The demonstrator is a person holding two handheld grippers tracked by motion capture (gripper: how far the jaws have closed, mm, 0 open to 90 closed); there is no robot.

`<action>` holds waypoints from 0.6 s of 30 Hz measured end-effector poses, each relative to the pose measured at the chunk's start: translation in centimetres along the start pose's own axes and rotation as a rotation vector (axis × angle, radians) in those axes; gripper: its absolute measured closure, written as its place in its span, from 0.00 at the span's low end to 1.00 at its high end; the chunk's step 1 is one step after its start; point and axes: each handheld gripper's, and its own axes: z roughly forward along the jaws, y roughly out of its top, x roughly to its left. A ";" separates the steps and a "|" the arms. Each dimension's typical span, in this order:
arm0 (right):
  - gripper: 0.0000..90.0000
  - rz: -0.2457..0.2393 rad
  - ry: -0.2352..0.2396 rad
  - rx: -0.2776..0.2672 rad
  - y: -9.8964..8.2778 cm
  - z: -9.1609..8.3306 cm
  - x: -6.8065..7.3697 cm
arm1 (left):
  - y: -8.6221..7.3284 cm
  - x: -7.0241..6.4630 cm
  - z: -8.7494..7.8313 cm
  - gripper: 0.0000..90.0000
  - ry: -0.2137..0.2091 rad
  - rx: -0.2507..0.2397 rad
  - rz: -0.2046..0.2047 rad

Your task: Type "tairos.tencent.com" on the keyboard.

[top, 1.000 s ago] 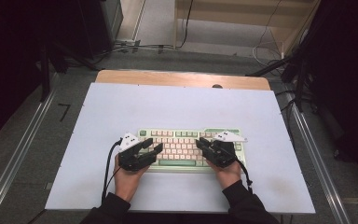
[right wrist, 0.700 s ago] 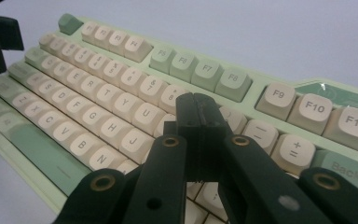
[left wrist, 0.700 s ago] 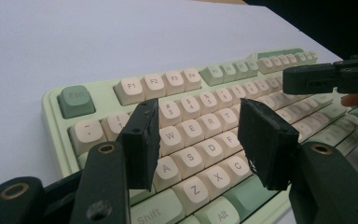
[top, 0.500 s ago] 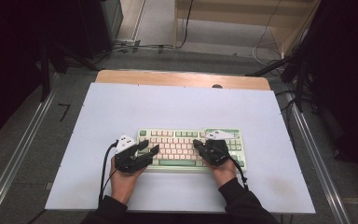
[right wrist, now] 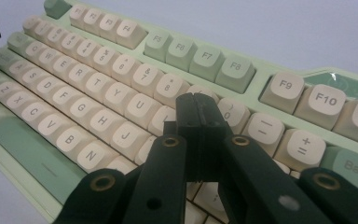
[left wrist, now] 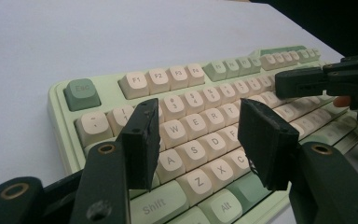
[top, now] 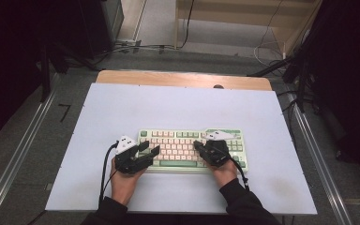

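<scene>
Near the front edge of the white rectangular tabletop [top: 178,108] lies the mint-green and cream mechanical keyboard [top: 183,143], long side facing the person. Left gripper [left wrist: 200,140] sits over the keyboard's left end, jaws spread, nothing between them; W, S and X keys show through the gap. Right gripper [right wrist: 196,133] sits over the right half, jaws pressed together, nothing pinched, tips low over the keys around the I/O/9/0 area; actual key contact can't be told. From above, left gripper [top: 143,152] and right gripper [top: 201,146] flank the central letter block.
</scene>
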 end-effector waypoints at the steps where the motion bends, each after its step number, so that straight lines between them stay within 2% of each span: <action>1: 0.97 0.006 0.003 -0.014 0.1 -0.2 0.0 | 0.0 0.0 0.0 0.54 0.001 0.001 -0.001; 5: 0.97 0.012 0.021 -0.044 0.2 -0.8 0.0 | 0.0 0.1 0.0 0.54 0.001 0.000 -0.002; 18: 0.95 -0.008 0.053 -0.056 0.0 -1.3 0.9 | 0.4 0.2 0.1 0.53 -0.002 -0.005 -0.001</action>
